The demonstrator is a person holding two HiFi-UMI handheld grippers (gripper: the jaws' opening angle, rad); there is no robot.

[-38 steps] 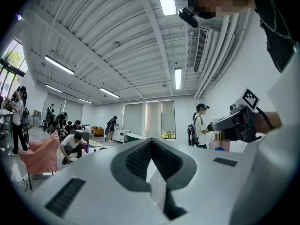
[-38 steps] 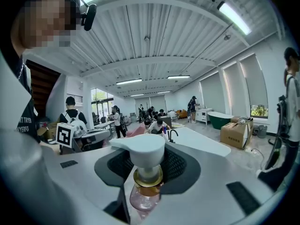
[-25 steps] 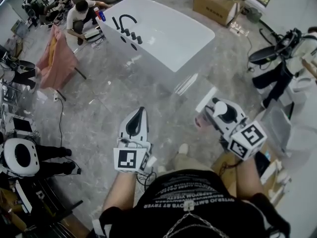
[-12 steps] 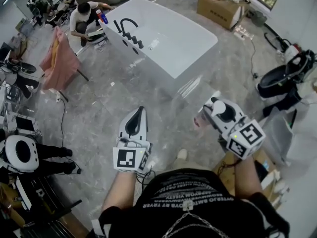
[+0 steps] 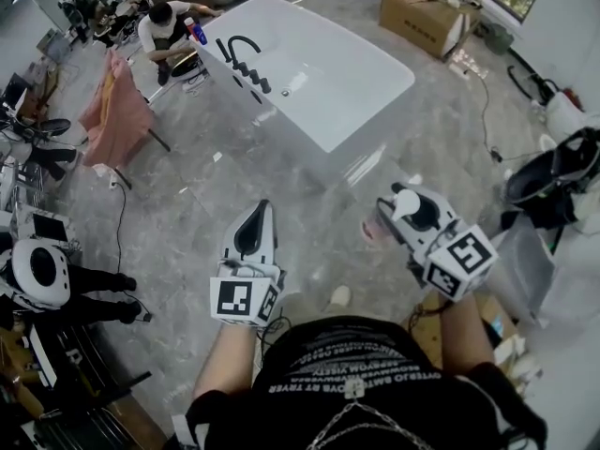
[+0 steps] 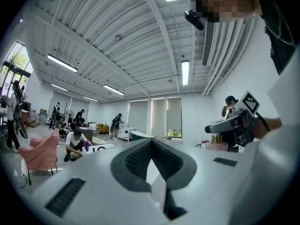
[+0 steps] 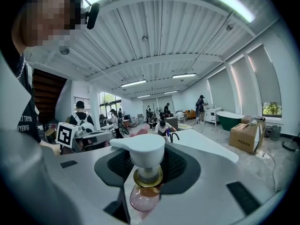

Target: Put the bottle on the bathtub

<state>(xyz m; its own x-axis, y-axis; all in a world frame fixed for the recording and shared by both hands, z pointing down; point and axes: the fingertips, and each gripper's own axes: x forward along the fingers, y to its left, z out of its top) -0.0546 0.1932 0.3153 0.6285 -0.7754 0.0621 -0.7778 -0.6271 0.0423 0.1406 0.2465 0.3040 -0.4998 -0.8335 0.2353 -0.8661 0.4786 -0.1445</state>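
Observation:
The white bathtub (image 5: 281,111) with a black faucet (image 5: 239,50) stands on the grey floor ahead, well beyond both grippers. My right gripper (image 5: 386,209) is shut on a pump bottle (image 5: 373,225) with a pink body, a gold collar and a white pump head. In the right gripper view the bottle (image 7: 144,198) stands upright between the jaws (image 7: 147,161), with the bathtub (image 7: 206,144) behind it. My left gripper (image 5: 266,206) is held beside it at the left, shut and with nothing in it (image 6: 151,142).
A person (image 5: 169,26) crouches at the tub's far left corner. A pink cloth (image 5: 114,111) hangs on a stand at the left. A cardboard box (image 5: 427,12) sits beyond the tub. A black seat (image 5: 553,181) and cables lie at the right.
Both grippers have moved forward towards the bathtub, and the tub looks a little nearer. The bottle stays in the right gripper's jaws.

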